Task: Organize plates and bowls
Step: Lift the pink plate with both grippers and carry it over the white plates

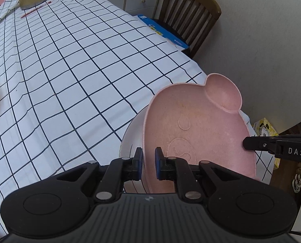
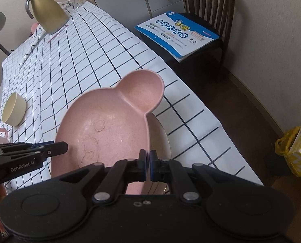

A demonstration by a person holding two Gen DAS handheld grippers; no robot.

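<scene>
A pink bear-shaped plate (image 1: 201,129) (image 2: 110,121) with a round ear compartment is held by its two opposite rims. My left gripper (image 1: 149,162) is shut on its left rim. My right gripper (image 2: 149,162) is shut on its right rim. Each gripper also shows at the side of the other's view, the right gripper (image 1: 249,144) and the left gripper (image 2: 62,147). Right under the pink plate lies a white plate (image 1: 130,137) (image 2: 163,137), near the table's edge; whether the two touch I cannot tell. A cream bowl (image 2: 14,109) stands far left on the checked tablecloth (image 1: 69,70).
A gold jug (image 2: 49,14) and a red pencil (image 2: 57,33) are at the far end of the table. A pink cup (image 2: 1,134) sits near the cream bowl. A wooden chair (image 2: 211,4) holds a blue book (image 2: 176,34). A yellow box (image 2: 300,151) is on the floor.
</scene>
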